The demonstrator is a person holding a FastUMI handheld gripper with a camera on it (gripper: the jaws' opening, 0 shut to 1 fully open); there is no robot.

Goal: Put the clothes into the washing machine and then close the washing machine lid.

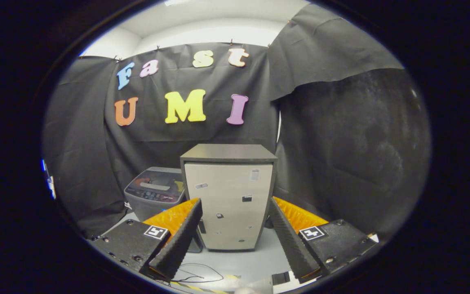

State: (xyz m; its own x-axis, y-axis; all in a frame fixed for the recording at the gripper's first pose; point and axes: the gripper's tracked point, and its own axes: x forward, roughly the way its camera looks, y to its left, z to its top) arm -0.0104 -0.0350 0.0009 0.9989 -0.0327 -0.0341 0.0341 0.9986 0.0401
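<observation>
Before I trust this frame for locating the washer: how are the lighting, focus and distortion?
Gripper view: even, fairly dim light with a bright ceiling strip above the cloth; fisheye bows the cabinet; washing machine, left behind it, is sharp enough; gripper is open, empty, slightly soft.

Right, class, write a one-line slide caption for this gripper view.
Open tool faces a tall cabinet; the washing machine, lid shut, sits beyond its left finger.

A tall cabinet stands just ahead of the gripper's spread, empty fingers, blocking the way; the washing machine sits beyond, left of it.
</observation>
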